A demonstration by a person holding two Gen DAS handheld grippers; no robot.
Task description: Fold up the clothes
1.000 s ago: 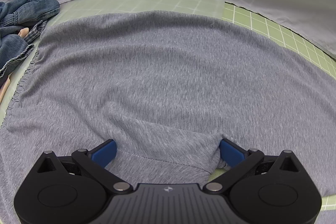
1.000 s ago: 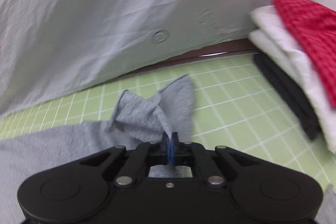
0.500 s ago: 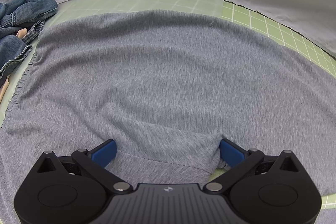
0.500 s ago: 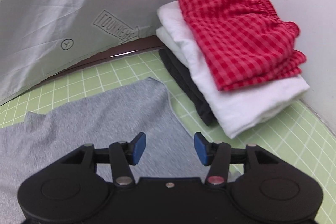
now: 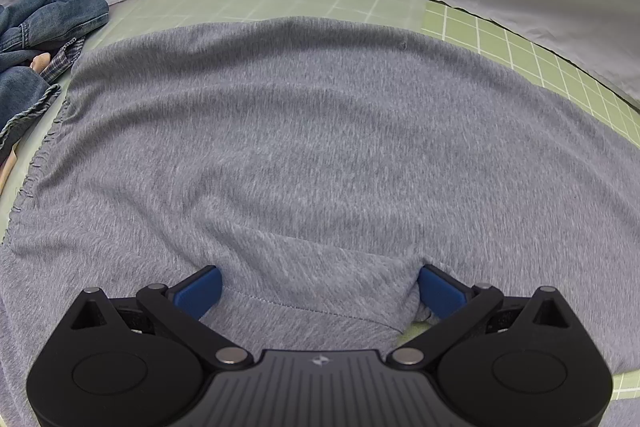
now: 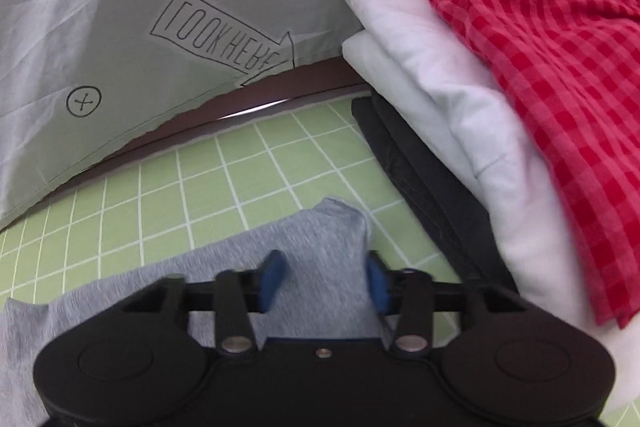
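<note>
A grey knit garment lies spread flat on the green grid mat. My left gripper is open wide, low over the garment's near folded part, with a stitched hem between its blue pads. In the right wrist view a corner of the same grey garment lies on the mat. My right gripper is open, with that corner between its blue fingers and nothing gripped.
A pile of denim clothes lies at the left of the mat. A folded stack with a red checked cloth on white cloth over a dark item stands at the right. A grey sheet hangs behind.
My right gripper let go of the grey garment's corner and opened; the corner now lies flat on the mat. The right view swung toward the folded stack. The left gripper has stayed in place.
</note>
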